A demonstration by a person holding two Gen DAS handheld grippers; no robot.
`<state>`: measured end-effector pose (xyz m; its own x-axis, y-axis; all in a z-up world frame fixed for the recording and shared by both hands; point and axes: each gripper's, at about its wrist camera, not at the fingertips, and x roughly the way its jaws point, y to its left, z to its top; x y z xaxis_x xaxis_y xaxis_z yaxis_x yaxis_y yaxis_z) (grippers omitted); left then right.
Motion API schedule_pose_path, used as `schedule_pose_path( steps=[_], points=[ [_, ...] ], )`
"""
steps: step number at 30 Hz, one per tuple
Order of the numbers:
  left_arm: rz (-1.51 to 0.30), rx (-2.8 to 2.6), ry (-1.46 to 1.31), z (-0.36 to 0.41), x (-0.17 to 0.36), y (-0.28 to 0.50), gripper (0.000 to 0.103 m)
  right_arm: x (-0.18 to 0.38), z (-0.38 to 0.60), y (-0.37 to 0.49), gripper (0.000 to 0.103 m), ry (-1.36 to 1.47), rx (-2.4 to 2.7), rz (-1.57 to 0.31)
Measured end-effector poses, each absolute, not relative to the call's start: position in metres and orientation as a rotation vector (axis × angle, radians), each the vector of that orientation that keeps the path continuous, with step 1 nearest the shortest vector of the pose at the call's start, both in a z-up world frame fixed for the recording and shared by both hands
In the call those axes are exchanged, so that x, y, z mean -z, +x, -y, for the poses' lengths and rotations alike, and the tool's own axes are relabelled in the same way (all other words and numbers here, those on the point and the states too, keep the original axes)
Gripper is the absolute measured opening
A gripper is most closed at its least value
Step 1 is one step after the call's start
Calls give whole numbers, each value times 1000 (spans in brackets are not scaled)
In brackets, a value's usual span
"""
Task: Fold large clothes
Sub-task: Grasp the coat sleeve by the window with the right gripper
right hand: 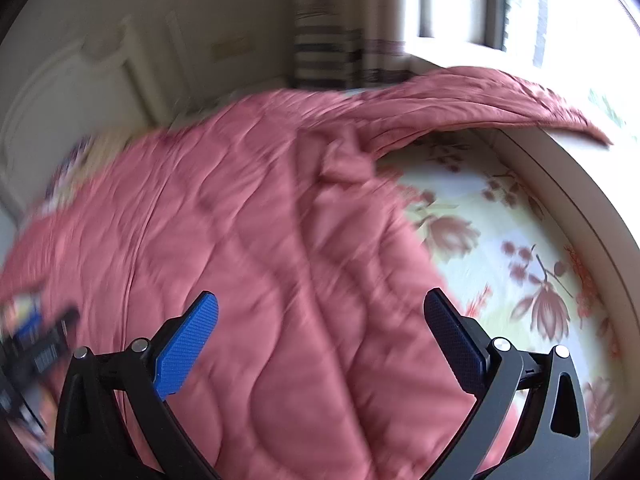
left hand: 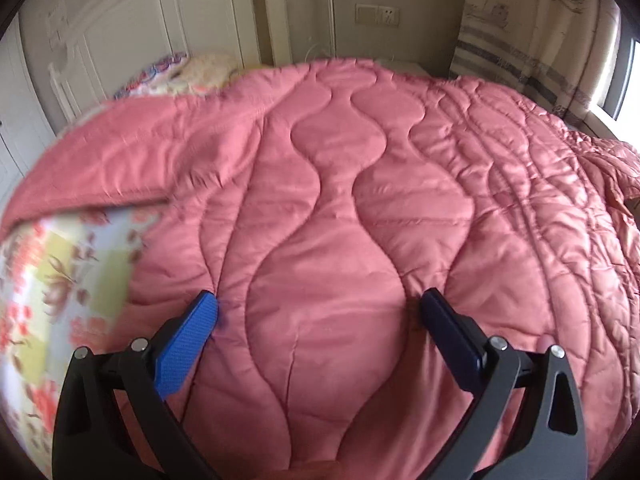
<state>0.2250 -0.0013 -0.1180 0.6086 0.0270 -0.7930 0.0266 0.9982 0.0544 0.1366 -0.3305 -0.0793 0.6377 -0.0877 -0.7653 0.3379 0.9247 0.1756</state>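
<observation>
- Two pairs of tongs show, one in each wrist view, and both stand wide apart with nothing between their blue pads.
- From the left wrist view, the left tongs (left hand: 318, 308) sit low in the frame just above a pink quilt (left hand: 340, 208), which fills most of the picture.
- Wavy stitched lines run up the quilt from the bottom centre toward the top of the frame.
- At the left edge of that view the quilt's border lies turned over a flowered sheet (left hand: 52, 280) with red and brown blossoms.
- A pillow (left hand: 200, 70) peeks over the quilt in the upper left, in front of a white headboard (left hand: 132, 20).
- A wall switch plate (left hand: 378, 14) sits at upper centre, and a striped curtain (left hand: 528, 32) hangs in the upper right.
- From the right wrist view, the right tongs (right hand: 320, 308) hang over the same quilt (right hand: 248, 240), blurred here, covering the left and centre of the frame.
- One edge of the quilt rises in a raised flap (right hand: 480, 96) toward the upper right, near a bright window (right hand: 460, 0).
- On the right of that view the flowered sheet (right hand: 512, 248) lies bare, bounded by the pale bed edge (right hand: 568, 192).
- A blurred dark object (right hand: 36, 344) at the lower left edge is too smeared to identify.
</observation>
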Motion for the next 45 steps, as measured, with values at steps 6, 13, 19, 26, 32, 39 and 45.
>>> schedule_pose_path(
  steps=[6,13,19,26,32,39,45],
  points=[
    [-919,7,55,0,123,229,101,79,431,180,99,574,393,-703],
    [-921,8,54,1,123,228,101,75,501,214,99,723,556,-541],
    [-921,8,54,1,123,228,101,76,513,239,71,682,567,-503],
    [-923,8,53,1,123,228,101,48,496,259,24,520,529,-451],
    [-922,9,53,0,123,228,101,2,342,281,25,-38,276,-380],
    [-921,9,52,0,123,227,101,87,216,300,82,-406,-89,-711],
    [-922,9,53,0,123,228,101,94,237,281,84,-242,-121,-788]
  ],
)
